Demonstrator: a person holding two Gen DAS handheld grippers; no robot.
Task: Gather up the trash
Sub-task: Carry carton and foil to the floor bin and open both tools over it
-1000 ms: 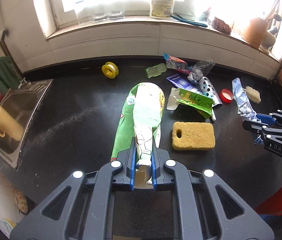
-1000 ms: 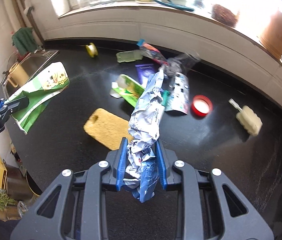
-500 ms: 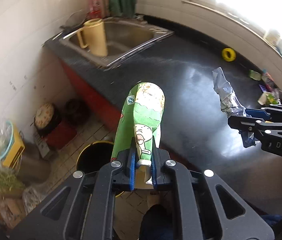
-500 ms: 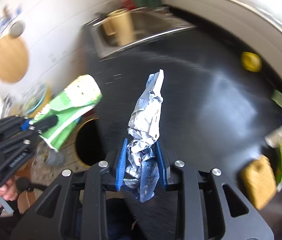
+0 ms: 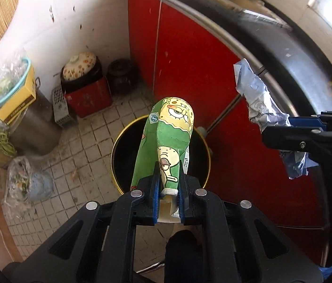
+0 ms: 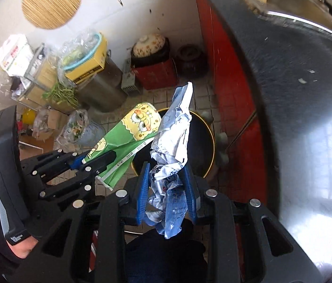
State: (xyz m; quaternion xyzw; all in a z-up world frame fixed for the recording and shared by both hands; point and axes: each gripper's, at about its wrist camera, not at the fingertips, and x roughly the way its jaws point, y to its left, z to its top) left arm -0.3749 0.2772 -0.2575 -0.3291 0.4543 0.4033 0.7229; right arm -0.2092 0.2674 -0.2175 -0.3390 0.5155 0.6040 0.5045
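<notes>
Left wrist view: left gripper clamped on green cartoon bag, held right above black bin with yellow rim. Right gripper at the side, pinching crumpled wrapper. Carrying step nearly finished, probably; next needs only opening over the bin mouth.

Right wrist view: jaws tight on the wrapper, also over the bin. Tiled floor, red cabinet, dark countertop, pots beside the wall.

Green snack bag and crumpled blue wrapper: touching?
Apart. The left wrist view shows red cabinet between the green snack bag and the crumpled blue wrapper; their overlap in the right wrist view is only line of sight.
</notes>
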